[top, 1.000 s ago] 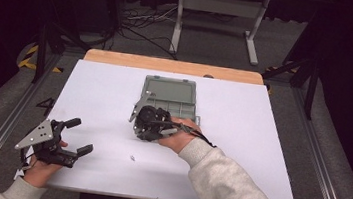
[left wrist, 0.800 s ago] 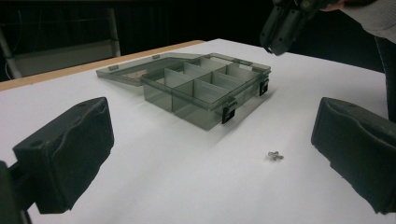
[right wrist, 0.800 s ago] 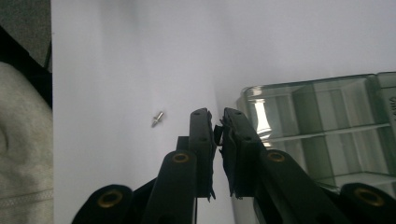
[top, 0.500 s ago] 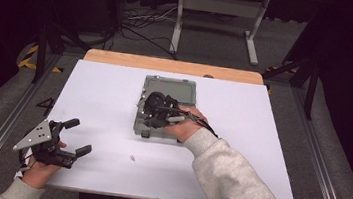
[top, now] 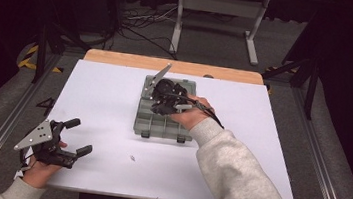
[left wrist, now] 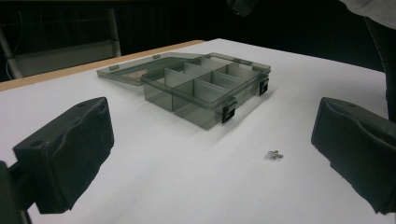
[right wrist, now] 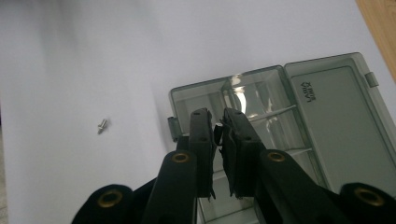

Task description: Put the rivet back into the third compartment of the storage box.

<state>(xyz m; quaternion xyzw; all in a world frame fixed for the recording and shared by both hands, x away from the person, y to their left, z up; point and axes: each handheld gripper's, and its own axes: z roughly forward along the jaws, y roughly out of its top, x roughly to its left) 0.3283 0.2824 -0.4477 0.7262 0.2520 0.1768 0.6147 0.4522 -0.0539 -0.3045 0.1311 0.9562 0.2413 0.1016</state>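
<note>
well, we're looking down on a white sheet covering a table with a pale wooden edge along its far side, dark room all around, grey floor, a tangle of cables and a light metal stand behind. count it up: 1 smoky grey compartment box sits mid-table, its lid swung back and lying open in the gripper views; in the high view the lid looks tilted up, so its angle is hard to call. 1 small screw lies loose on the sheet, just in front of the box and apart from it. 2 grippers in play. the right gripper hovers over the box's far compartments, jaws nearly pressed together with only a sliver of gap, and i can't tell if anything sits between them. the left gripper rests at the near left corner of the sheet, jaws spread wide, holding nothing, well apart from the box.
</note>
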